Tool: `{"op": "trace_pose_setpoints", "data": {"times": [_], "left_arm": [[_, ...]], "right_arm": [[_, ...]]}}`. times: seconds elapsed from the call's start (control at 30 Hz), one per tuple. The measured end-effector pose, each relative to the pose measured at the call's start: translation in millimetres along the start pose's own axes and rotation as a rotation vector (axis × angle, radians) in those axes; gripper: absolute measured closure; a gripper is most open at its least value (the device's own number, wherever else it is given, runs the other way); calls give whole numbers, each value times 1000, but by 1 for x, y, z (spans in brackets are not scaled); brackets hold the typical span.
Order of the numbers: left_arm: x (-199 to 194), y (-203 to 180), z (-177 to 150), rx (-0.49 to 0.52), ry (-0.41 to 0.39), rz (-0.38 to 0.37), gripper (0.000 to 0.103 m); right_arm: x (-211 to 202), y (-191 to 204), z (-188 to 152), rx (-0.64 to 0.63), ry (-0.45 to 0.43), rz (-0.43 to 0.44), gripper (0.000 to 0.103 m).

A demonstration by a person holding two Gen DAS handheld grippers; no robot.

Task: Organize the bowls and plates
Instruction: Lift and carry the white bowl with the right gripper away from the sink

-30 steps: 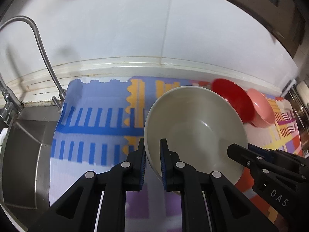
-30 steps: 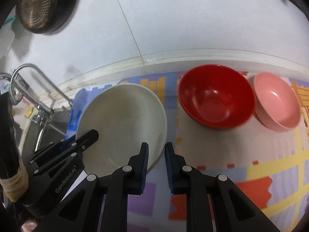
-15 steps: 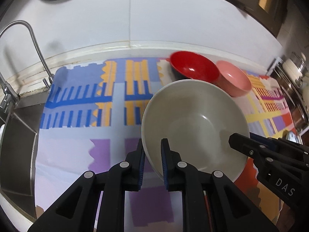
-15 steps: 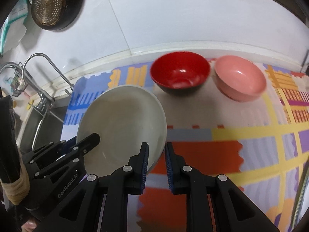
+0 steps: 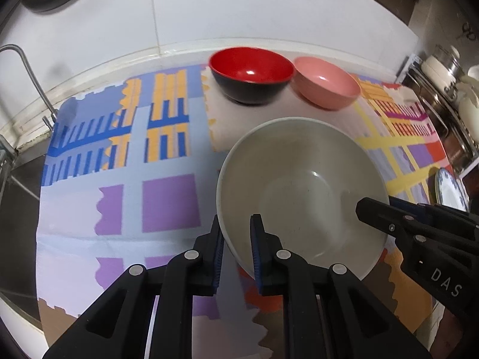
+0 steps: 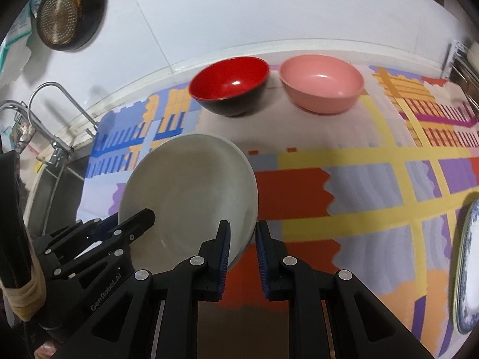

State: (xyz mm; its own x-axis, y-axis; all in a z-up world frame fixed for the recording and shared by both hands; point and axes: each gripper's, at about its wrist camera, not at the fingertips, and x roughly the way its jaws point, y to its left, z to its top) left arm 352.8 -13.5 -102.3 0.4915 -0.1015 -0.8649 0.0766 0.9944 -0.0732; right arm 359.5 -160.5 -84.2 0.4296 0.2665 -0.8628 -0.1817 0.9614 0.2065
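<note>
Nearest the cameras, the left gripper [image 5: 236, 251] had its fingers nearly closed, pinching the near left rim of the grey bowl [image 5: 302, 194], while the right gripper [image 6: 242, 251] had its fingers equally narrow, clamped on the opposite rim of that same bowl [image 6: 191, 191]. The bowl was held tilted between the two grippers above the patterned mat [image 6: 359, 179] on the counter. Farther back, near the wall, a red bowl [image 6: 229, 85] and a pink bowl [image 6: 321, 82] sat side by side on the mat, and a blue-rimmed plate [image 6: 468, 266] lay at the right edge.
</note>
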Motion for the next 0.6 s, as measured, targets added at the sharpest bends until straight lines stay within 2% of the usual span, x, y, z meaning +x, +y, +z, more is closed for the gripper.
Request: {"op": "trace_pose_setpoints", "data": {"times": [0.23, 0.6], "left_arm": [[6, -11, -12, 4, 45, -10, 85], [9, -12, -19, -2, 72, -17, 85]], "right_arm": [[1, -13, -14, 13, 30, -8, 84], [7, -18, -27, 9, 73, 0, 84]]}}
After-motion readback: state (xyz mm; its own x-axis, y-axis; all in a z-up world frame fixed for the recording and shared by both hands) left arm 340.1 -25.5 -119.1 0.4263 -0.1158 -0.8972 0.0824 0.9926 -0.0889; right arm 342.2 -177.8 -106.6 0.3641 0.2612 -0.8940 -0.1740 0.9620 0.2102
